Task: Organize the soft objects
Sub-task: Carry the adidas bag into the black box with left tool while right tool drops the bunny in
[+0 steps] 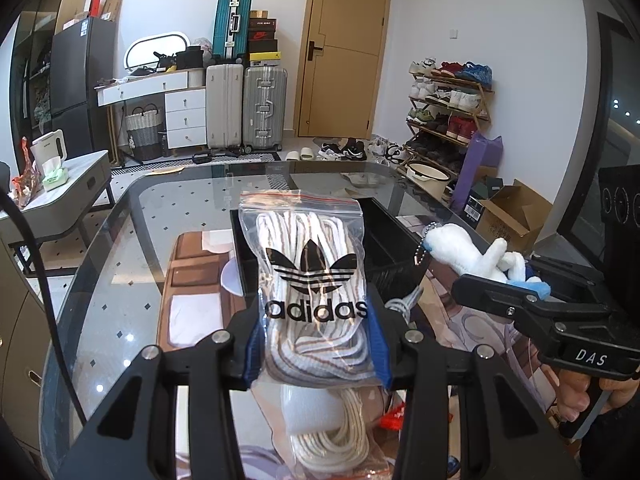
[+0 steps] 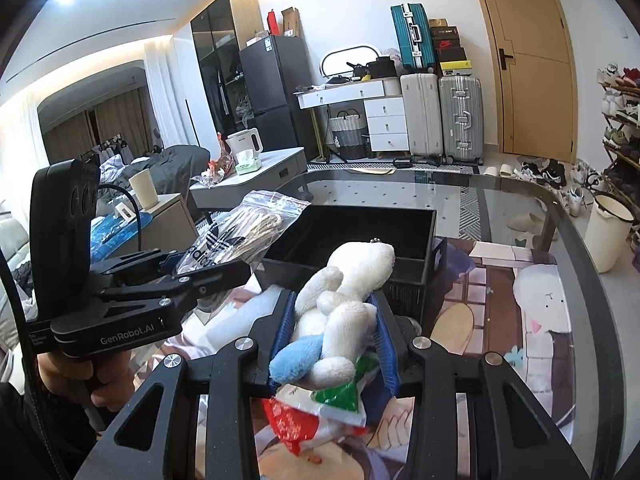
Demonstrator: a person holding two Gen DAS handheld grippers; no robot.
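Above the glass bench, both tools hung loaded in front of the open black bin. The left tool pinched a clear zip bag of white laces between its blue pads, the bag standing upright with its red seal at the top and its lower end drooping beneath the fingers. The right tool was clamped around a white plush toy with a blue foot, its head and bead chain pointing toward the bin.

The step in hand looked like carrying both soft things over the bin's near wall and dropping them inside. To do it well, each load should be brought clear above the rim before the tool spreads, since the bag's hanging tail could snag on the wall and tip out. The two tools sat close together, the left one's bag just beside the bin's left corner, so one should probably go in first rather than both crowding the opening. The plush was gripped across its middle and would likely fall freely.

More items lay on the bench under the tools: a coil of white rope and a red-and-green packet, not yet sorted.
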